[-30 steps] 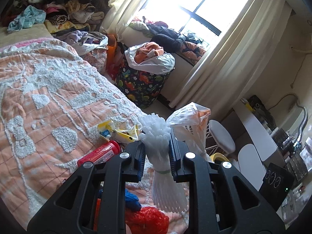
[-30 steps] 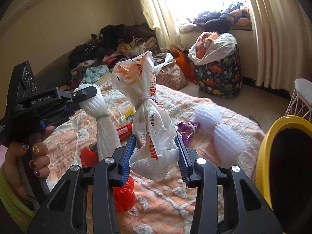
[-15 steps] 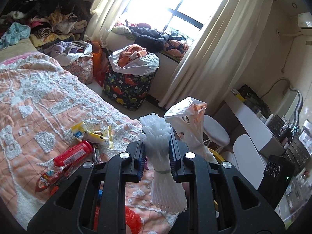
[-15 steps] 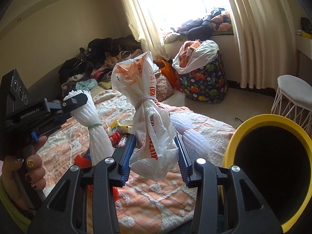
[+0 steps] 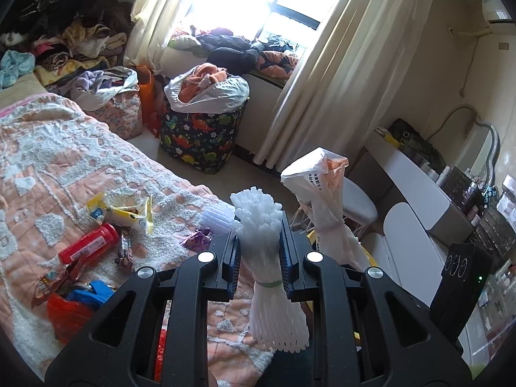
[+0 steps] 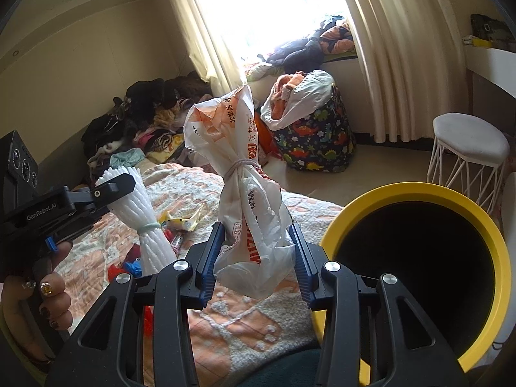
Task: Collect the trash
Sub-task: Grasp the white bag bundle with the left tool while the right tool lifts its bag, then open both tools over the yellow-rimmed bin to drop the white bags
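Observation:
My left gripper (image 5: pixel 259 245) is shut on a white foam net bundle (image 5: pixel 271 258) tied with a green band; the bundle also shows in the right wrist view (image 6: pixel 146 225). My right gripper (image 6: pixel 254 251) is shut on a tied white-and-orange plastic bag (image 6: pixel 248 200), also in the left wrist view (image 5: pixel 325 200). A yellow-rimmed black bin (image 6: pixel 416 193) stands just right of the bag, its mouth open towards me. On the bedspread (image 5: pixel 48 161) lie a red bottle (image 5: pixel 88 243), a yellow wrapper (image 5: pixel 122 211), a purple wrapper (image 5: pixel 196 240) and another foam net (image 5: pixel 216 217).
A dinosaur-print hamper (image 5: pixel 203 142) full of clothes stands by the curtains (image 5: pixel 335 74). A white stool (image 6: pixel 467 158) stands beyond the bin. Clothes are piled at the bed's far end (image 5: pixel 58 32). A white desk (image 5: pixel 419 177) with clutter runs along the right wall.
Both grippers have swung right with their loads. The yellow bin now fills much more of the right wrist view and sits right beside the bag.

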Demonstrator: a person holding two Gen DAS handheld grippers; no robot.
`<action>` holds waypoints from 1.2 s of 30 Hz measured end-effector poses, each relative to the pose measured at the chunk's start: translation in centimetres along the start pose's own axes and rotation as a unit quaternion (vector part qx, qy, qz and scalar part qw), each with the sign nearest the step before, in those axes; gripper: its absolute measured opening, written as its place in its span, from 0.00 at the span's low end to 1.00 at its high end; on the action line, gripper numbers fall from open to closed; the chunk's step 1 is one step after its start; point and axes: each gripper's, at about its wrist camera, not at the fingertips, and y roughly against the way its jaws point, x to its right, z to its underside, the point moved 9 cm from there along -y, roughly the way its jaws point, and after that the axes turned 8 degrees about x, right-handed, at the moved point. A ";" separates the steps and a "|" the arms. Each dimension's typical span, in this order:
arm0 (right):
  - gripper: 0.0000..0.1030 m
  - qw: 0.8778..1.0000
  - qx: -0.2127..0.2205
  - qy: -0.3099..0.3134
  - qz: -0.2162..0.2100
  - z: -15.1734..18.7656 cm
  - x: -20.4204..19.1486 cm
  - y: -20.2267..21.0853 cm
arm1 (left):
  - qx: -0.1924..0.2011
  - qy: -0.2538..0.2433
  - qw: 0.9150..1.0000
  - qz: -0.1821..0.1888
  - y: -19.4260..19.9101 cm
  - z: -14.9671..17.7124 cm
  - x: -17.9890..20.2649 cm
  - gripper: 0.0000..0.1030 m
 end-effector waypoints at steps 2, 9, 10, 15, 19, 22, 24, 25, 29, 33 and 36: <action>0.38 1.000 0.002 -0.006 0.004 -0.1 0.8 0.2 | -0.002 -0.005 1.000 0.001 -0.2 0.1 0.6 0.14; 0.38 0.999 0.011 -0.027 0.019 -0.4 2.7 0.9 | -0.011 -0.018 1.000 0.005 -1.3 0.7 2.4 0.14; 0.38 0.999 0.012 -0.030 0.022 -0.4 2.9 0.9 | -0.012 -0.020 1.000 0.006 -1.5 0.8 2.7 0.14; 0.38 0.998 0.014 -0.042 0.038 -0.2 4.7 1.2 | -0.019 -0.029 0.999 0.011 -2.4 1.5 4.0 0.14; 0.38 0.997 0.009 -0.056 0.055 -0.2 6.6 1.3 | -0.024 -0.033 0.999 0.015 -3.2 2.1 5.0 0.14; 0.38 0.995 0.007 -0.067 0.069 0.1 8.0 1.4 | -0.030 -0.038 0.999 0.018 -3.7 2.6 5.9 0.14; 0.38 0.994 0.007 -0.076 0.078 0.2 9.0 1.5 | -0.032 -0.040 0.998 0.022 -4.1 2.9 6.4 0.14; 0.38 0.993 0.008 -0.081 0.082 0.2 9.7 1.6 | -0.032 -0.042 0.998 0.024 -4.3 3.0 6.7 0.14; 0.38 0.991 0.010 -0.093 0.099 0.2 11.6 1.9 | -0.036 -0.046 0.998 0.035 -5.2 3.7 8.1 0.14; 0.38 0.989 0.001 -0.102 0.110 0.6 13.1 2.0 | -0.042 -0.055 0.997 0.041 -6.2 4.4 9.3 0.14; 0.38 0.987 -0.005 -0.108 0.120 0.9 14.0 2.0 | -0.045 -0.061 0.996 0.045 -7.0 5.0 10.2 0.14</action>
